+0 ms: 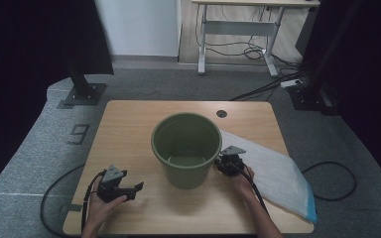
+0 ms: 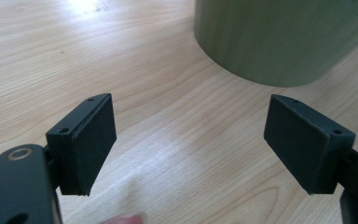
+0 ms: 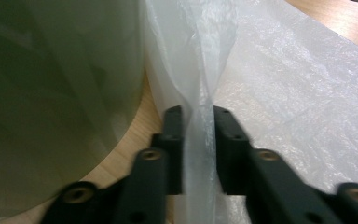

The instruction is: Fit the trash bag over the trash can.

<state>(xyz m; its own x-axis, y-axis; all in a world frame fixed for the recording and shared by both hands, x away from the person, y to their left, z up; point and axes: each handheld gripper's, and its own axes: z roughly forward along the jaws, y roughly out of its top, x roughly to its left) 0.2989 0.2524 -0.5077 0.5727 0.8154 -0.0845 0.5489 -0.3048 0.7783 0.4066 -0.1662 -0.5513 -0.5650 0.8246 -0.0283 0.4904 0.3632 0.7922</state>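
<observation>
White, thin plastic of a bag is pinched between the jaws of the right gripper: in the right gripper view a gathered fold of it rises straight up between the two black jaws, which press on it from both sides with only the film between them. To the right of that fold the bag spreads flat and crinkled over the desk, and to its left stands the wall of the green bucket, close beside the left-hand jaw. In the high view the bag lies on the right part of the desk, running from behind the bucket toward the near right corner, where a blue edge shows; the right gripper sits at the bag's left end, just beside the bucket's lower right side, held by the right hand. The bucket stands upright near the middle of the desk, open at the top. The left gripper is held by the left hand near the front left of the desk, well apart from the bag. In the left gripper view its jaws are spread wide with bare wood between them, and the bucket's base stands ahead, to the upper right.
</observation>
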